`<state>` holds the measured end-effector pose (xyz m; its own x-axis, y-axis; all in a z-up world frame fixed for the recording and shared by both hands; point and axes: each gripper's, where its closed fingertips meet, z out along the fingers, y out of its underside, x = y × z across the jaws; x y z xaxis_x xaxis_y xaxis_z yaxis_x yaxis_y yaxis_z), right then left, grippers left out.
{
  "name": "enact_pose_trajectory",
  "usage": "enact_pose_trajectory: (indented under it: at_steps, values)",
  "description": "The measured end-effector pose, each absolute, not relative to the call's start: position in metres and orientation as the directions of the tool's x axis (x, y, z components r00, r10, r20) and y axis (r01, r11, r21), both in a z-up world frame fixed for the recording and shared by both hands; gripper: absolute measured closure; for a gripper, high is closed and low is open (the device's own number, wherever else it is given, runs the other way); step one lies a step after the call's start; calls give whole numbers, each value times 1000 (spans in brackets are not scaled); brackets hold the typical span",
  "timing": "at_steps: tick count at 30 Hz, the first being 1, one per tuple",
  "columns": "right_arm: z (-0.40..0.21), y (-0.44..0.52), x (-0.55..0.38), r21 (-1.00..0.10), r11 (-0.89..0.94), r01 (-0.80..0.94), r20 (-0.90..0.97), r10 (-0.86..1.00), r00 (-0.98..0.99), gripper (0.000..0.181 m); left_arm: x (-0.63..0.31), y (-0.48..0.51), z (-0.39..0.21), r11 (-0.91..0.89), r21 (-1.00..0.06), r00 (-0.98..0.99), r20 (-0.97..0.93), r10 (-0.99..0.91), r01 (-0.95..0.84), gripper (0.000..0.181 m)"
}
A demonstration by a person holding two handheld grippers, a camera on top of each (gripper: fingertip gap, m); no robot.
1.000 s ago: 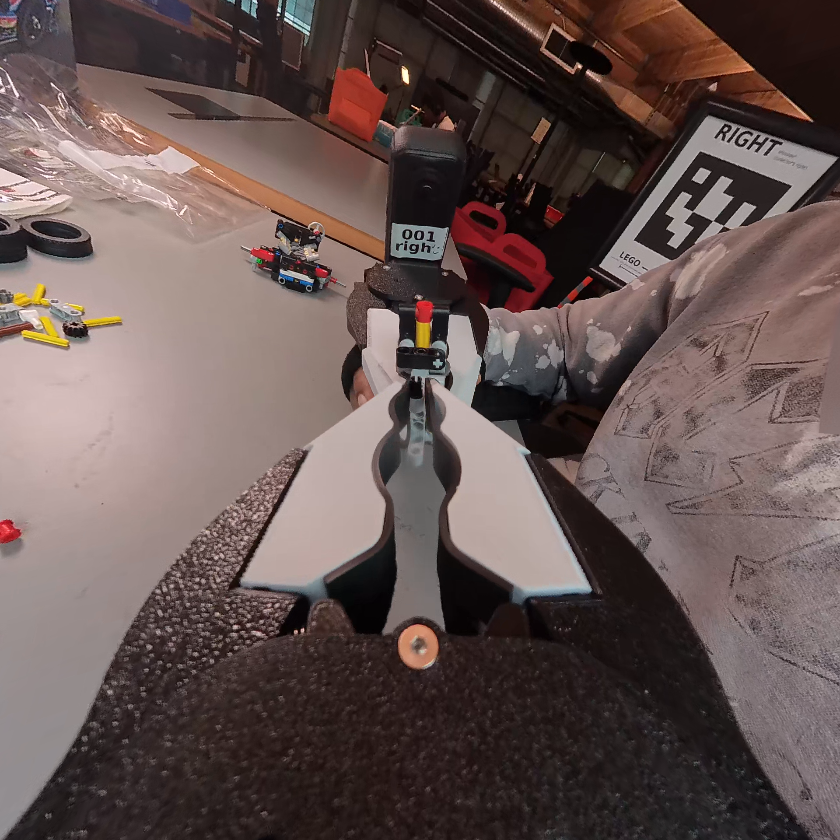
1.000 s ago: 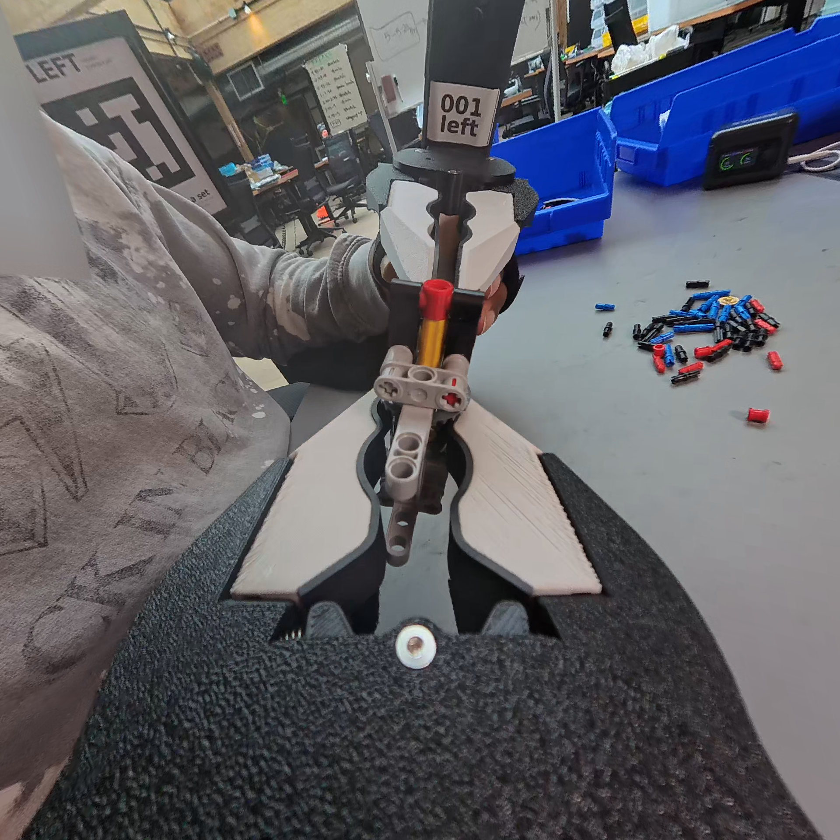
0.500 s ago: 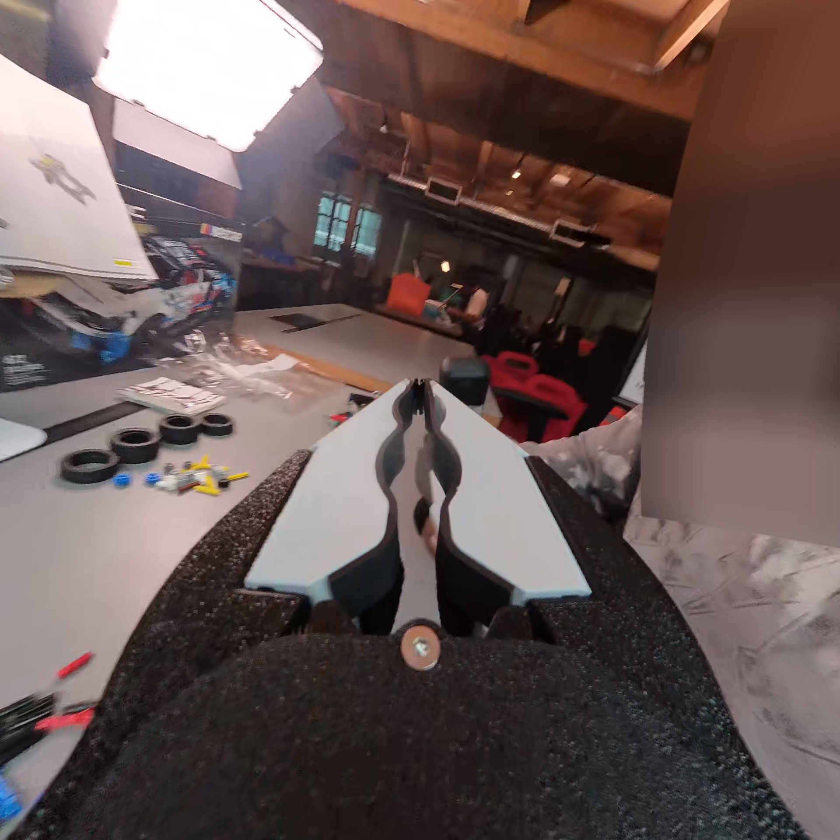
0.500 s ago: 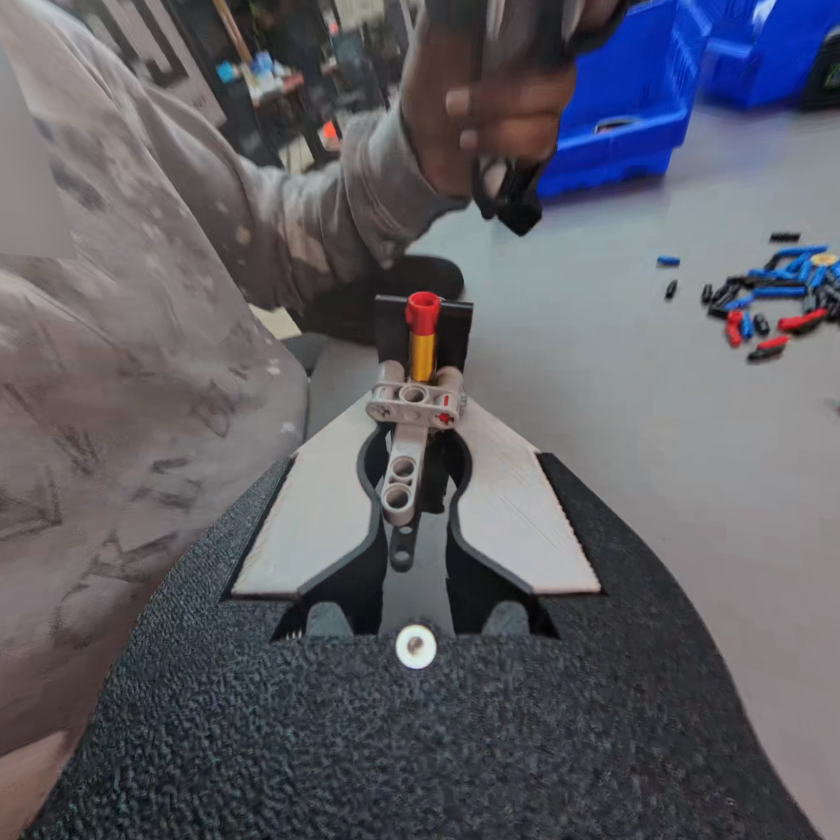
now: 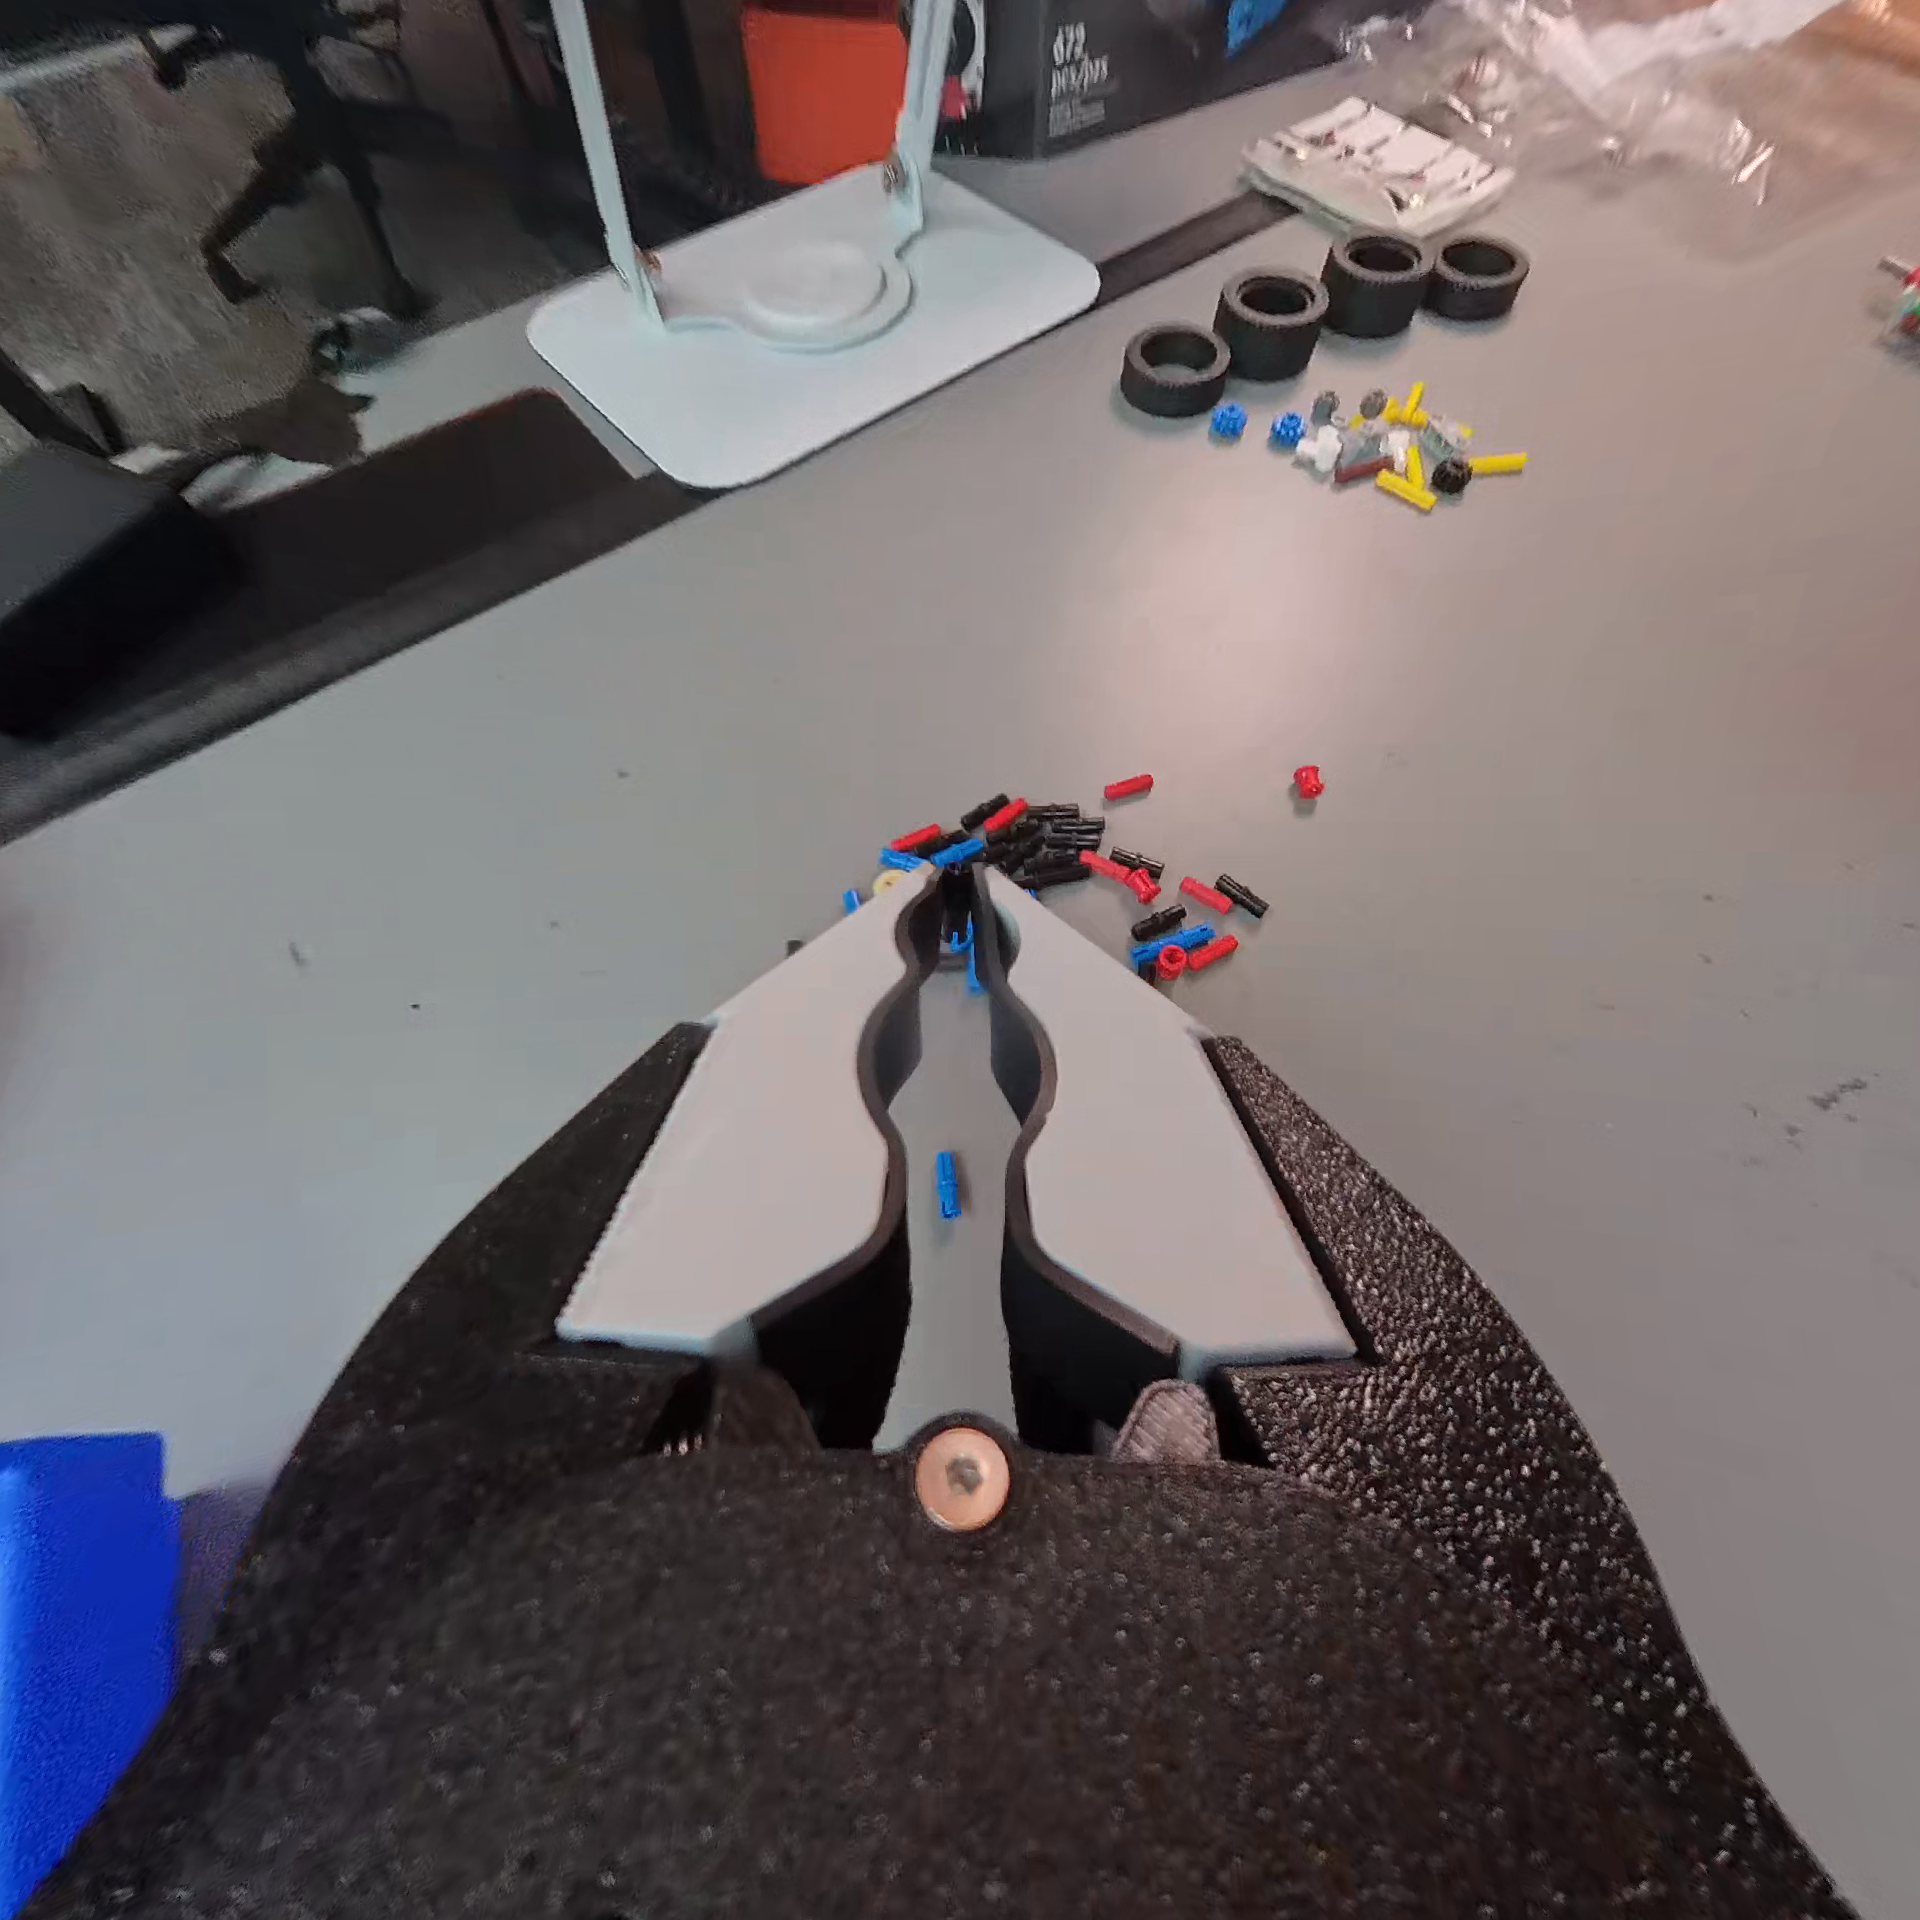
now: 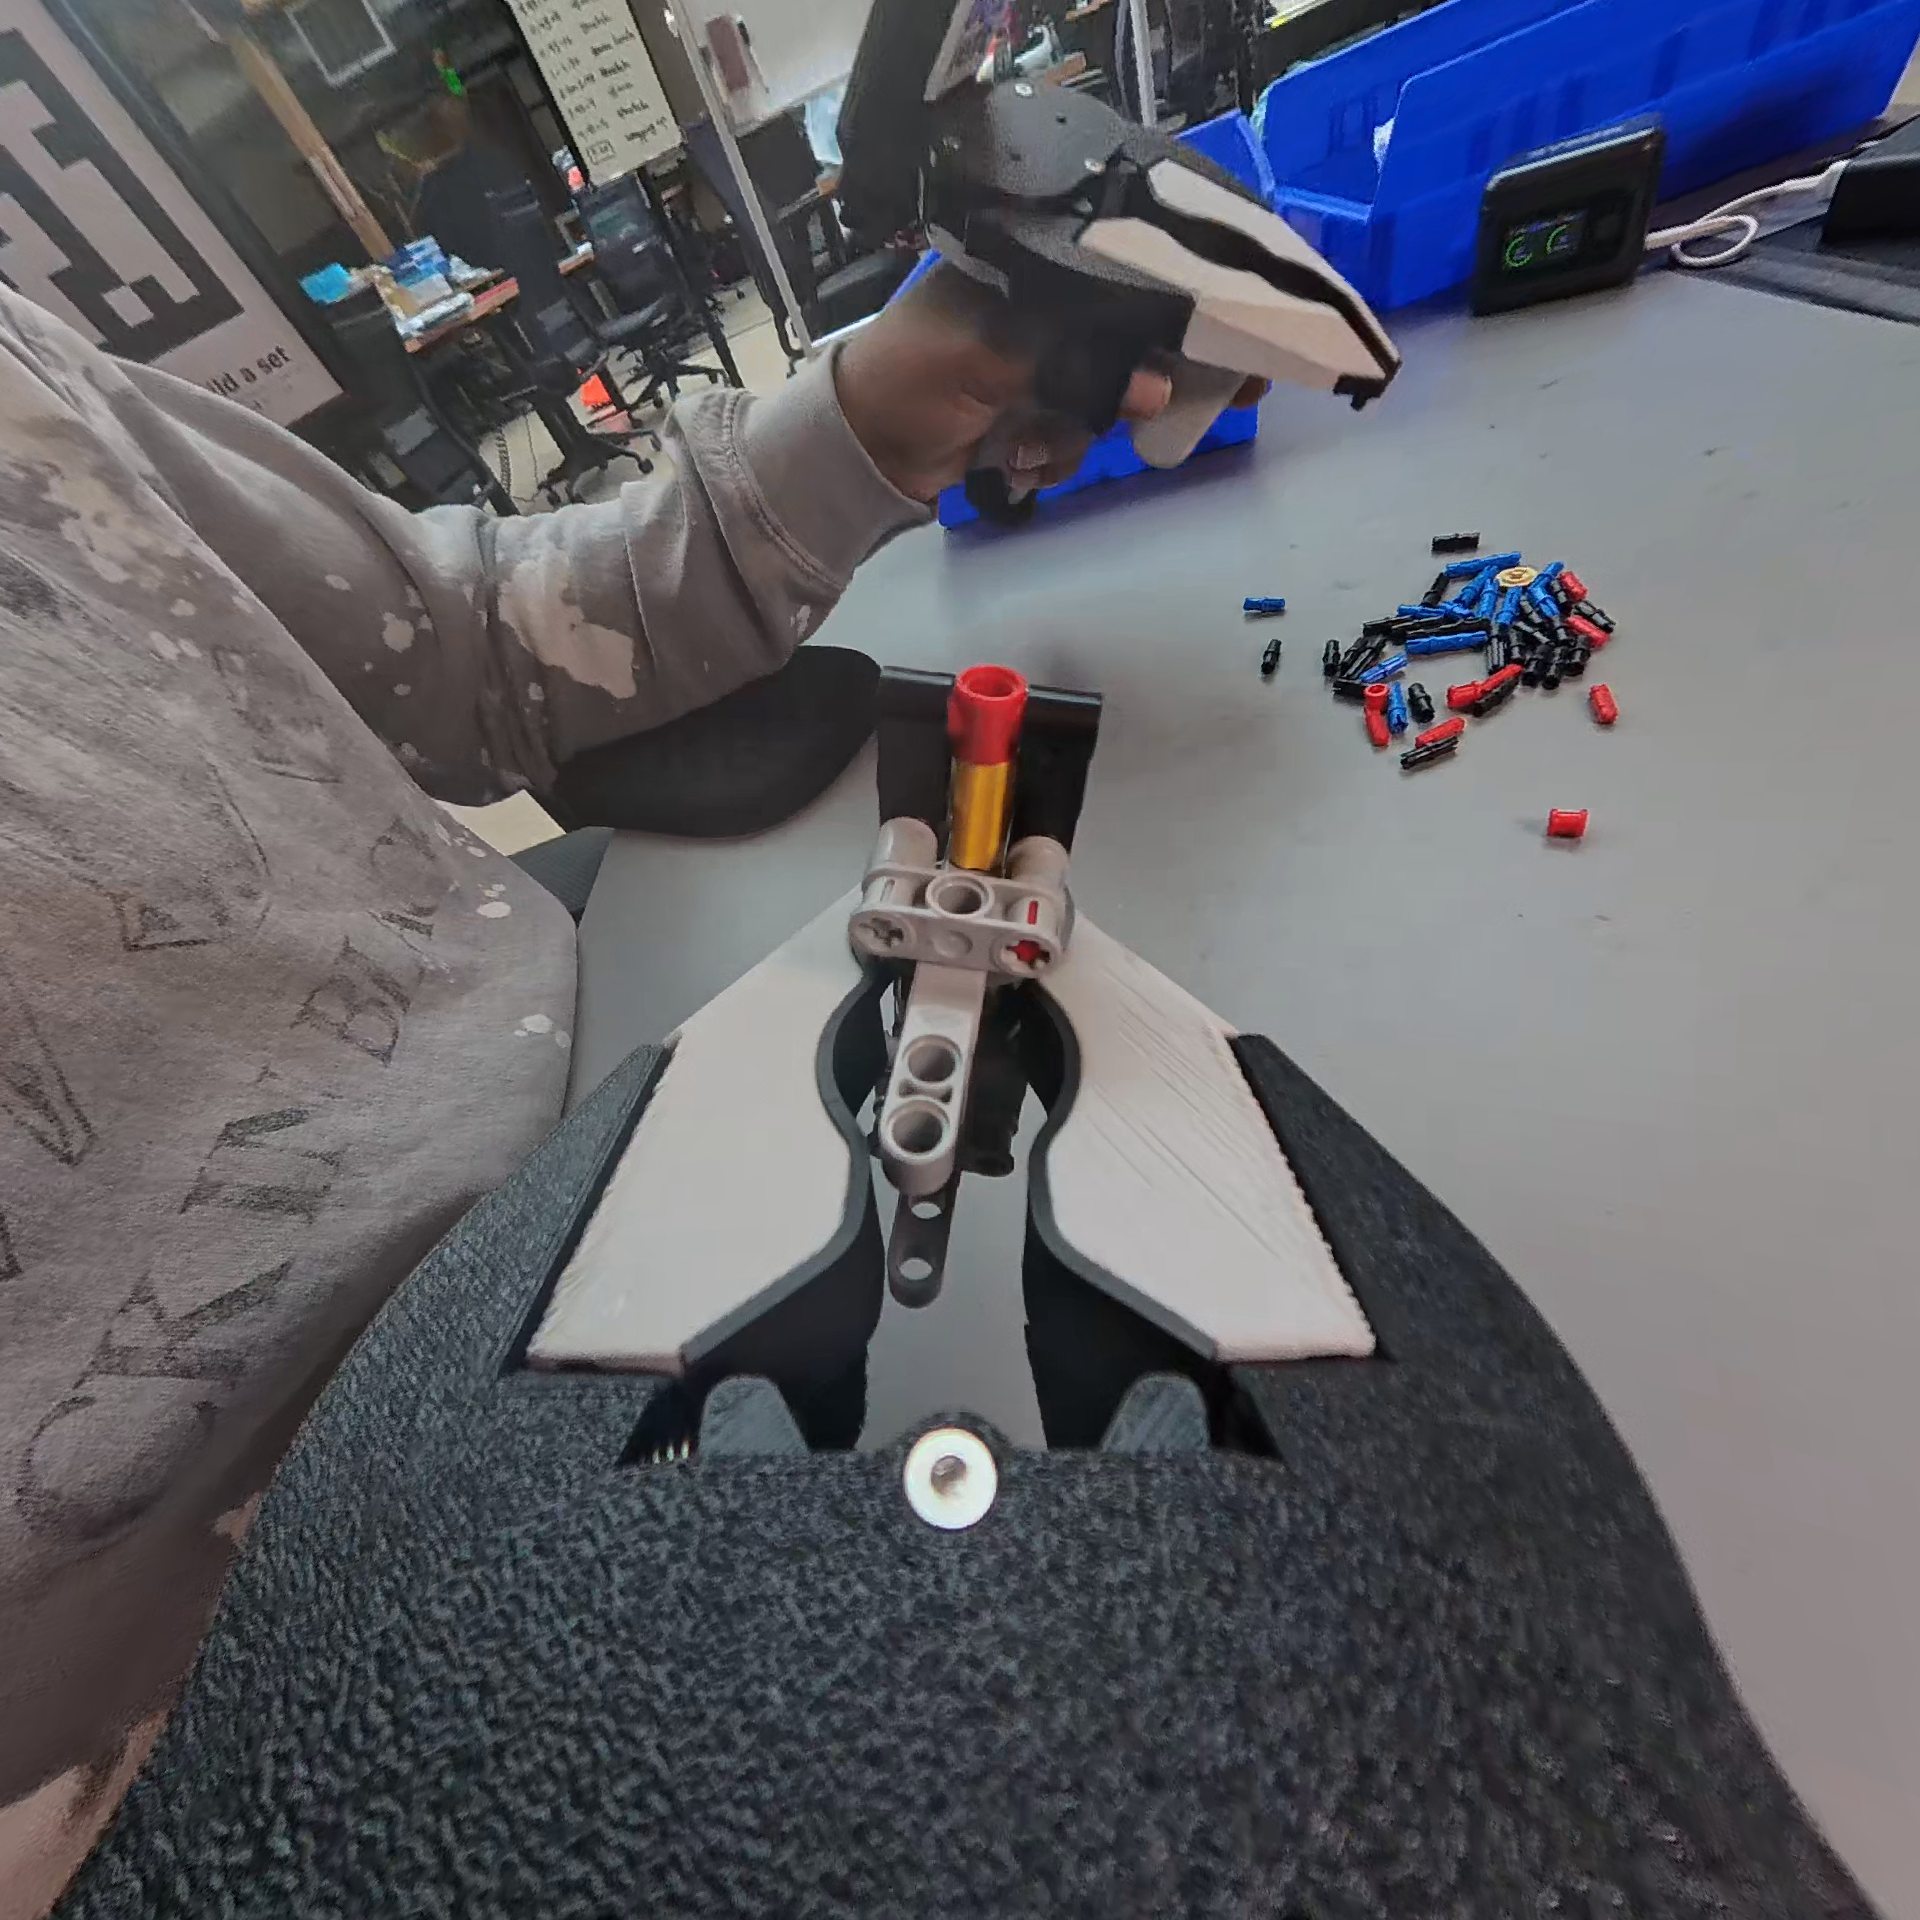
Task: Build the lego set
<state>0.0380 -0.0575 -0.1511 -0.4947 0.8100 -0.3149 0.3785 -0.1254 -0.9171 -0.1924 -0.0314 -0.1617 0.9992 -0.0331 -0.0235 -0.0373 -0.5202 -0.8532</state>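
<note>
My right gripper (image 6: 961,971) is shut on a small Lego assembly (image 6: 982,790): grey beams, a gold axle tube with a red bush on top, and a black frame behind. It holds the assembly upright above the grey table (image 6: 1351,1039). My left gripper (image 5: 956,883) is shut, with a black pin (image 5: 952,906) upright between its tips. It hovers at the near edge of a pile of black, blue and red pins (image 5: 1049,842). The right wrist view shows the left gripper (image 6: 1361,379) in the air, short of the pin pile (image 6: 1496,634).
Several black tyres (image 5: 1273,324) and a small heap of yellow, grey and blue parts (image 5: 1382,447) lie far right. A white stand base (image 5: 810,343) sits at the table's far edge. Loose red bush (image 5: 1307,781). Blue bins (image 6: 1558,135) and a black screen device (image 6: 1558,223) stand behind. Left tips to right tips: about 25 cm.
My left gripper has left the assembly, swung away and come down facing the pin pile. My right gripper still holds the assembly in about the same place.
</note>
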Motion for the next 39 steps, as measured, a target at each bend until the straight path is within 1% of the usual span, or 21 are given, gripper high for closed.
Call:
enact_pose_trajectory:
  at_steps: [4,5,7,9,10,12,14,16,18,20,22,23,24,27,29,31,33,35,37,39]
  values:
    - [-146,-57,39,-895,-237,378,-411,765,-495,163,-186,-17,-200,-622,-781,999,-15,-49,-43,176]
    - [-144,-58,39,-886,-269,378,-440,747,-498,163,-185,-14,-207,-639,-768,999,-11,-50,-41,173]
    - [-139,-58,40,-870,-324,373,-483,713,-509,163,-180,-11,-211,-642,-767,999,17,-49,-19,154]
    - [-134,-58,41,-857,-359,369,-511,685,-519,163,-174,-8,-202,-601,-799,998,43,-55,1,140]
    - [-132,-58,41,-854,-372,365,-518,676,-523,163,-166,-7,-193,-566,-825,995,65,-77,10,137]
    - [-129,-57,40,-843,-398,361,-537,660,-526,163,-140,-6,-172,-493,-869,976,143,-165,44,136]
    - [-126,-57,39,-826,-432,360,-563,635,-529,163,-96,-11,-151,-440,-892,903,270,-334,104,139]
    - [-123,-58,39,-804,-468,366,-594,601,-536,163,-48,-22,-134,-429,-888,768,390,-508,167,139]
    - [-122,-61,38,-776,-499,386,-628,557,-543,163,-7,-35,-119,-436,-874,617,467,-634,213,140]
    - [-123,-67,39,-728,-527,440,-682,490,-542,162,20,-43,-110,-461,-855,508,514,-692,236,141]
    - [-128,-73,38,-669,-547,504,-741,429,-517,162,38,-45,-115,-517,-823,452,563,-692,234,147]
    - [-130,-76,39,-651,-548,525,-756,404,-515,162,44,-45,-120,-549,-802,433,592,-680,233,152]
    - [-133,-78,39,-640,-543,543,-766,396,-507,162,47,-46,-123,-575,-783,409,618,-672,238,162]
    - [-140,-73,36,-634,-550,544,-773,426,-470,164,47,-45,-129,-638,-710,352,703,-617,299,166]
    - [-138,-61,32,-635,-585,504,-772,451,-448,154,38,-41,-129,-645,-675,339,737,-584,358,166]
    - [-137,-41,28,-688,-582,432,-725,553,-411,147,22,-33,-131,-629,-658,372,753,-543,414,167]
    - [-140,-18,25,-787,-514,341,-613,715,-336,139,6,-26,-133,-597,-657,423,753,-503,460,167]
    - [-140,-2,25,-860,-421,288,-493,831,-257,138,-9,-20,-136,-563,-655,470,755,-458,504,167]
    - [-144,5,24,-900,-333,281,-390,903,-181,140,-19,-16,-138,-530,-664,516,746,-421,528,167]
    - [-153,1,21,-915,-253,314,-308,941,-138,146,-26,-11,-140,-494,-675,558,735,-385,548,167]
